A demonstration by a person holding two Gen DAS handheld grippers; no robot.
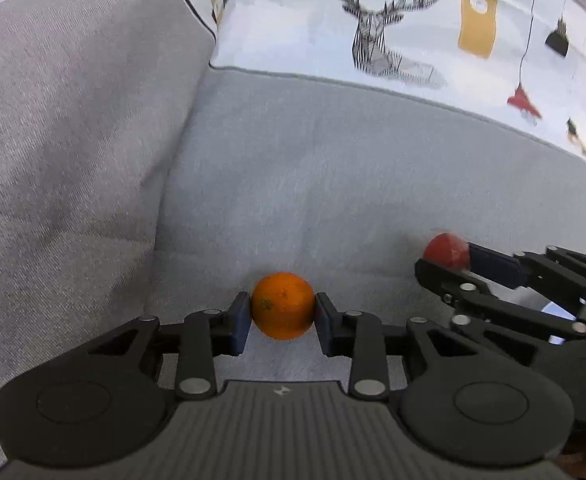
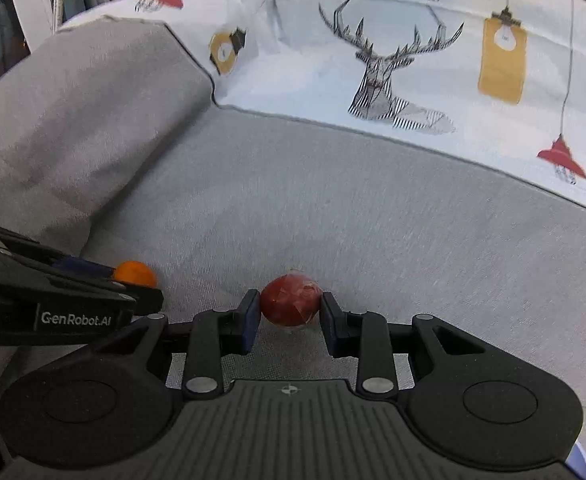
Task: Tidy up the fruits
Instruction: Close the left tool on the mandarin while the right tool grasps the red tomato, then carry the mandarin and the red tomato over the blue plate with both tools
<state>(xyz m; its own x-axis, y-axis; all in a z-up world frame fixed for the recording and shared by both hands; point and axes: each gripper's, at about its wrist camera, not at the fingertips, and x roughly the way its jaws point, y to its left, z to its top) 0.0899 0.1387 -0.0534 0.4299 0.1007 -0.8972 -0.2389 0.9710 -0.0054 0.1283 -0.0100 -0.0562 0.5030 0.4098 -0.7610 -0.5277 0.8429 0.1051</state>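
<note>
The left gripper (image 1: 283,322) pinches an orange (image 1: 283,306) between its two pads, one pad pressed to each side of the fruit, which sits just ahead of the jaws over the grey sofa seat (image 1: 333,184). Just to its right, the right gripper (image 2: 291,316) pinches a dark red fruit (image 2: 291,300) in the same manner, a pad against each flank; whether that fruit rests on the cushion or hangs a little clear of it cannot be told. The two grippers stand side by side, near each other but apart, both aimed steeply down at the seat. To the left of both rises the grey armrest (image 1: 73,120), and beyond them, at the far edge of the seat, stands a white printed backrest (image 2: 413,80) with a stag and lamps on it. The step in hand looks like the pick-up: both fruits gripped, neither yet delivered. No bowl, tray or basket shows in either view, so the next move likely calls for lifting both fruits clear of the cushion with steady grips and turning to find where they belong.
</note>
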